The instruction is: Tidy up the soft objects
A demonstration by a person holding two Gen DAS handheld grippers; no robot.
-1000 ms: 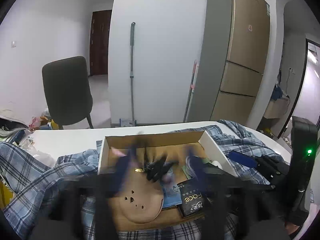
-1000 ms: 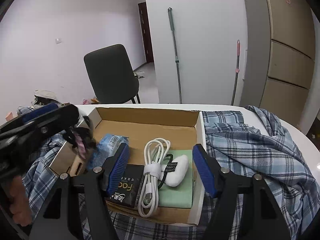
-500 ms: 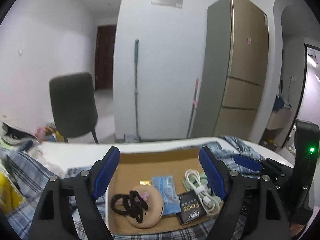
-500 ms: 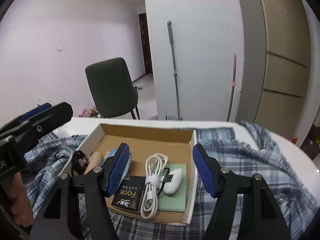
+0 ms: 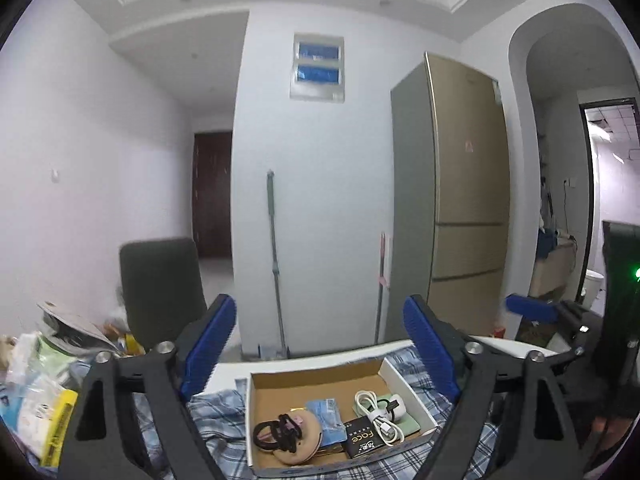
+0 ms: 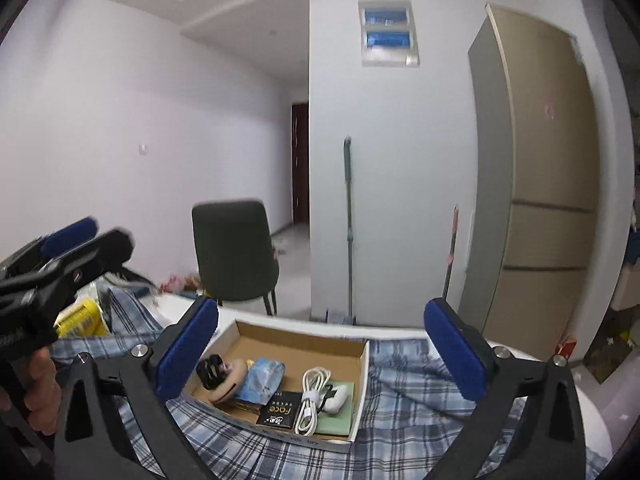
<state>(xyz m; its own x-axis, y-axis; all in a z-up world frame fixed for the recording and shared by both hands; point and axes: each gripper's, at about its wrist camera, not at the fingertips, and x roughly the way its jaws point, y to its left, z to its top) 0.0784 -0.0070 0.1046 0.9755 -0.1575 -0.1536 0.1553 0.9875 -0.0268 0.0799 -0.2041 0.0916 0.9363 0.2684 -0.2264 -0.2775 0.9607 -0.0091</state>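
A cardboard box (image 5: 316,378) (image 6: 362,372) stands on a blue plaid cloth (image 5: 218,420) (image 6: 404,396). In it lie black hair ties (image 5: 276,434) (image 6: 210,366) on a tan round pad (image 5: 304,444) (image 6: 232,378), a blue packet (image 5: 326,420) (image 6: 264,376), a black packet (image 5: 364,438) (image 6: 280,410), a coiled white cable (image 5: 374,416) (image 6: 314,398) and a white charger (image 6: 338,396) on a green pad (image 6: 338,420). My left gripper (image 5: 320,352) is open and empty, raised above the box. My right gripper (image 6: 320,350) is open and empty, also raised behind it.
A dark chair (image 5: 160,280) (image 6: 232,248) stands beyond the table. A mop handle (image 5: 276,260) leans on the white wall; a tall fridge (image 5: 452,200) is to the right. Bags and a yellow pack (image 5: 56,412) lie at the left.
My left gripper let go of the hair ties onto the tan pad and opened. Both grippers rose and tilted up, away from the box.
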